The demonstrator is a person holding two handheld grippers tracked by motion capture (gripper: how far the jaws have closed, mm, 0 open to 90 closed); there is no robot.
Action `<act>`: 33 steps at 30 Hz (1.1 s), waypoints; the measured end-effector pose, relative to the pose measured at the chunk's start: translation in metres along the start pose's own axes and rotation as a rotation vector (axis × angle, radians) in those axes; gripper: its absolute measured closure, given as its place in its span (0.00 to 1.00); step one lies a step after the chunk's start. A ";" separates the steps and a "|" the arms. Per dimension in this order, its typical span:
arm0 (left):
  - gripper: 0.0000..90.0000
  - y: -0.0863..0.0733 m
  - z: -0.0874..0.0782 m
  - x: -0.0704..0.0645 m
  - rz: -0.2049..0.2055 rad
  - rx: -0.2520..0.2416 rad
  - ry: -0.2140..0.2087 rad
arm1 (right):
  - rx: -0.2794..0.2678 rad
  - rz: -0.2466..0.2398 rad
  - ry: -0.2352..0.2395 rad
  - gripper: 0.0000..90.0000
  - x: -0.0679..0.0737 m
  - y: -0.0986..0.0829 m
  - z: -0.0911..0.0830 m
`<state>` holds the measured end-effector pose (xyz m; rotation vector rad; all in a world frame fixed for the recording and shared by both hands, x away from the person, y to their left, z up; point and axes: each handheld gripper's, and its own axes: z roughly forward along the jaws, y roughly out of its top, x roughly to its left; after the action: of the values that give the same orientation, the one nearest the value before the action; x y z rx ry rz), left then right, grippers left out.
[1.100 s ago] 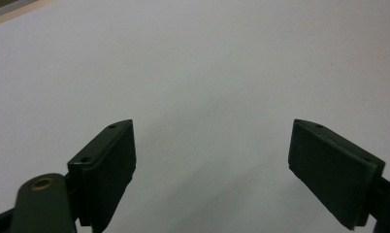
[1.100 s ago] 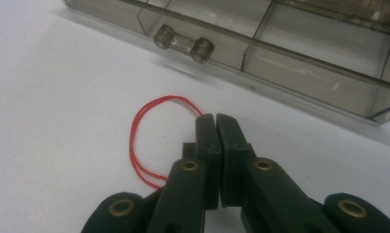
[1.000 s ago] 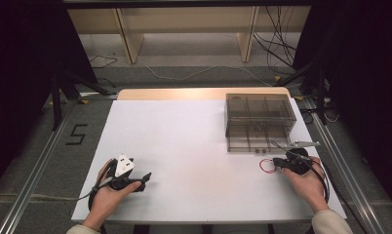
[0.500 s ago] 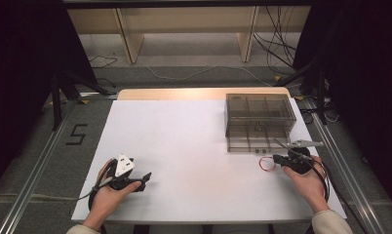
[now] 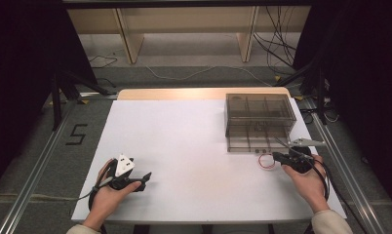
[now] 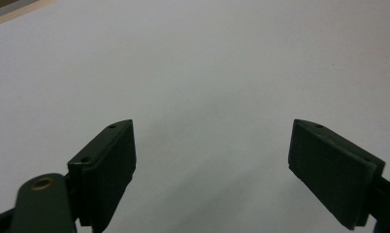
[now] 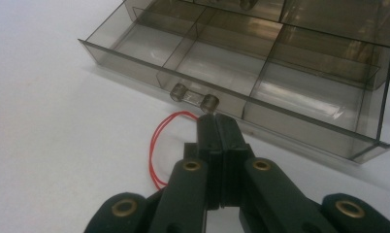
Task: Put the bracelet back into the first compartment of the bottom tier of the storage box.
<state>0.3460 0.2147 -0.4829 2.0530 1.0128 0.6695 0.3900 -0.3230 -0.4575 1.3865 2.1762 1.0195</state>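
Note:
A smoky clear drawer box (image 5: 260,106) stands at the table's right, its lowest drawer (image 7: 203,58) pulled out, with divided compartments and a small clear handle (image 7: 193,98). A thin red rubber band (image 5: 266,161) (image 7: 155,145) lies on the white table just in front of that drawer. My right gripper (image 5: 277,156) (image 7: 217,121) is shut, its tips meeting one end of the band, close to the drawer handle. My left gripper (image 5: 144,177) (image 6: 212,150) rests at the front left, held open with nothing between its jaws.
The white table top (image 5: 184,141) stretches between both hands. Metal rails (image 5: 43,161) run along each side of the table, and cables (image 5: 277,44) lie on the floor behind it. A wooden shelf frame (image 5: 184,19) stands at the back.

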 end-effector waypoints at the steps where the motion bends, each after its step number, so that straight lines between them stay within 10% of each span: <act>1: 0.19 0.000 0.000 0.000 0.000 0.000 0.000 | -0.002 0.000 0.000 1.00 0.000 0.000 0.000; 33: 0.19 0.000 0.001 0.000 0.005 0.002 -0.002 | -0.049 -0.009 -0.005 1.00 0.004 0.009 -0.005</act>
<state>0.3463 0.2140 -0.4831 2.0578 1.0086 0.6693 0.3904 -0.3195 -0.4474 1.3555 2.1377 1.0579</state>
